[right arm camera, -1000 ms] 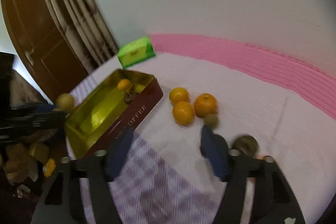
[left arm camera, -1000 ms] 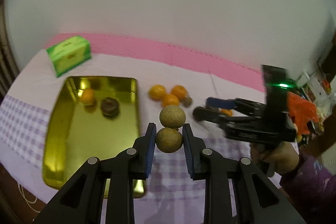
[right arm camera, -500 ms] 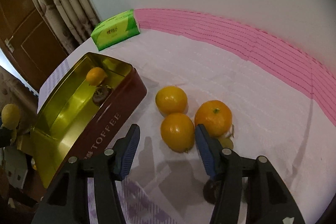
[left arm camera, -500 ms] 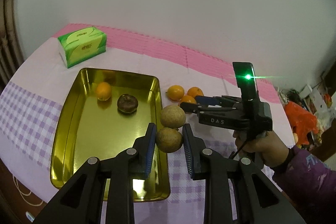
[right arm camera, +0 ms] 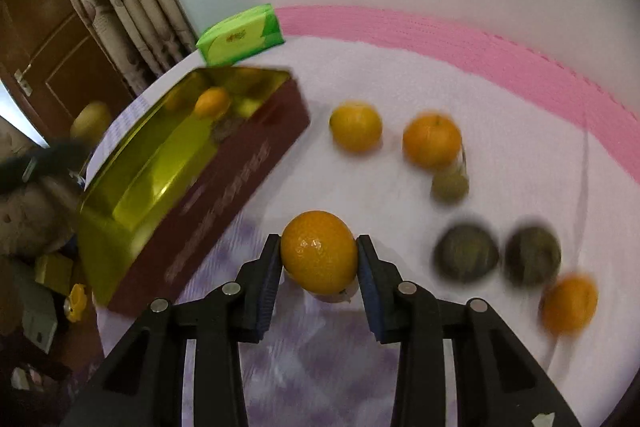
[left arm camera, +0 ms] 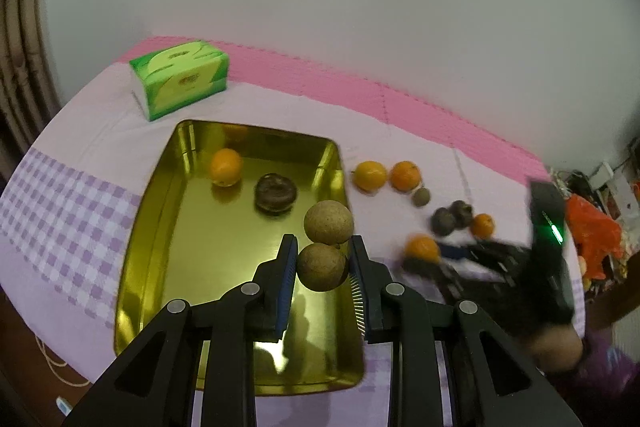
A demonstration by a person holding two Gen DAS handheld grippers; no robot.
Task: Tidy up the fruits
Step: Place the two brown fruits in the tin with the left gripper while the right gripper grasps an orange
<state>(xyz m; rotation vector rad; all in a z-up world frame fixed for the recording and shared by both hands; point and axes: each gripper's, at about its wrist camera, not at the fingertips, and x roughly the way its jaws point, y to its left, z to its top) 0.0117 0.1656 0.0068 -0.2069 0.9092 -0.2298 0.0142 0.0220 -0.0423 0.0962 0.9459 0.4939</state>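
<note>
The left hand-held gripper (left arm camera: 322,259) clamps a brown fruit (left arm camera: 321,265) over the gold tin (left arm camera: 152,211), while the right hand-held gripper (right arm camera: 318,259), its jaws just closed, grips a sharp orange (right arm camera: 319,251) amid motion-blurred fruit.

Right claw (right arm camera: 318,259), just closing, clamps an orange (right arm camera: 319,251).

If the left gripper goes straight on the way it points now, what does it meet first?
Probably the shiny floor of the gold rectangular tin, under the two joined brown round fruits held in the left gripper; depth is unclear.
</note>
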